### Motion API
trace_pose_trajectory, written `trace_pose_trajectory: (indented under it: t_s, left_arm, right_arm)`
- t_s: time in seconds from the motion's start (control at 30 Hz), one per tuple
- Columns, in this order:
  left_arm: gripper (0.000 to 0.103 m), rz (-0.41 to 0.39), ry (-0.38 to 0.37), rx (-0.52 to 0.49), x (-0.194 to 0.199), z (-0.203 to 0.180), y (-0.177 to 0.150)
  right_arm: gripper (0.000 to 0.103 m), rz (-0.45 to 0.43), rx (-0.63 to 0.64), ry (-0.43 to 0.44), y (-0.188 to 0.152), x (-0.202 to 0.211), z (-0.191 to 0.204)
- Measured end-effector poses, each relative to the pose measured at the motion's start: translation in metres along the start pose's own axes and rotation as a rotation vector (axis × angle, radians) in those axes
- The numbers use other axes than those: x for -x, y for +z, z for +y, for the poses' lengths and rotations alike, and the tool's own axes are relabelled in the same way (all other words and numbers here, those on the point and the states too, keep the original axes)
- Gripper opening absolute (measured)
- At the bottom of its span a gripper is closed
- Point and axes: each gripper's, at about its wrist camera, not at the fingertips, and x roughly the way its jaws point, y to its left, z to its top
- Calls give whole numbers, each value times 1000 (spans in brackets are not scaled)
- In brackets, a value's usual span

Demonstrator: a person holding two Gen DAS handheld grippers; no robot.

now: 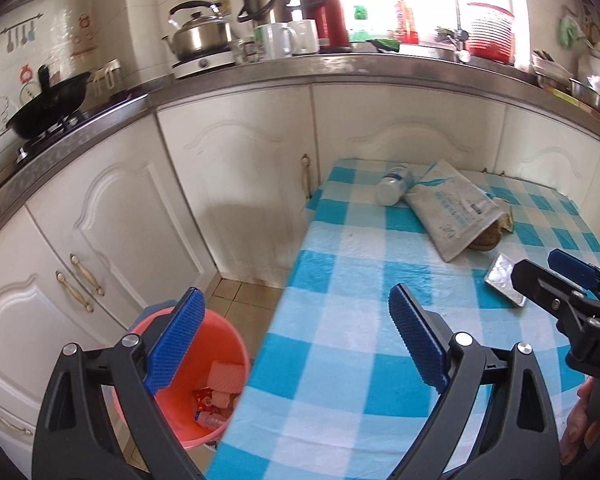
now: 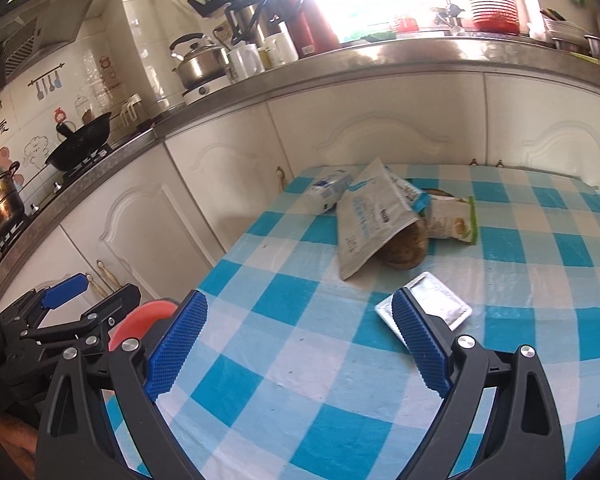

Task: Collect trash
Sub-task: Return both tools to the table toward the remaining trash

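Checked tablecloth (image 2: 300, 360) bearing bottle (image 2: 328, 194), paper bag (image 2: 364, 220), foil packet (image 2: 440, 304), pink bucket (image 1: 220, 344) beside, left gripper (image 1: 296, 344) and right gripper (image 2: 300, 344) spread, empty.

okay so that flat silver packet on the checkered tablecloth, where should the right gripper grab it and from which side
It's a judgement call: take the silver packet by its near left edge, which already sits by the right gripper. It lies flat on the tablecloth, so come in low from the front, slide one of the open jaws under that thin sealed rim, and pinch.

Bottle (image 2: 327, 194): white, lying on its side, touching the bag.
Bag (image 2: 367, 224): pale, lying tilted over a brown thing.
Packet (image 2: 440, 304): silver, lying flat.
Bin (image 1: 204, 364): pink, sitting on the floor, holding wrappers.
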Motion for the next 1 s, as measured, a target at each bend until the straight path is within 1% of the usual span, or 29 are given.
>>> trace_pose_trajectory:
  t_s: [0.3,0.5,0.6,0.7,0.77,0.83,0.93,1.0]
  left_arm:
    - [94,-18,-25,-83,-2,-49,10]
    - [94,-6,-26,-112,-7,-65,10]
    - [94,7,-20,-120,-12,-68,8]
    - [94,23,-17,-118,-18,-68,6]
    - [94,35,-15,-110,-23,-65,4]
    - [94,47,-13,-106,-27,-64,3]
    - [94,62,-7,-104,-34,-61,2]
    - [94,66,-8,-101,-38,-60,3]
  right_arm:
    - [93,-15,-50,-62,5,10,-38]
    - [93,2,-91,-96,6,10,-68]
    - [93,37,-107,-101,5,5,-84]
    - [93,101,-95,-119,3,-6,-95]
    - [93,159,-77,-132,-1,-16,-100]
    - [93,195,-56,-150,-5,-24,-103]
    - [93,227,-31,-138,-8,-34,-103]
    - [93,239,-4,-147,-8,-39,-99]
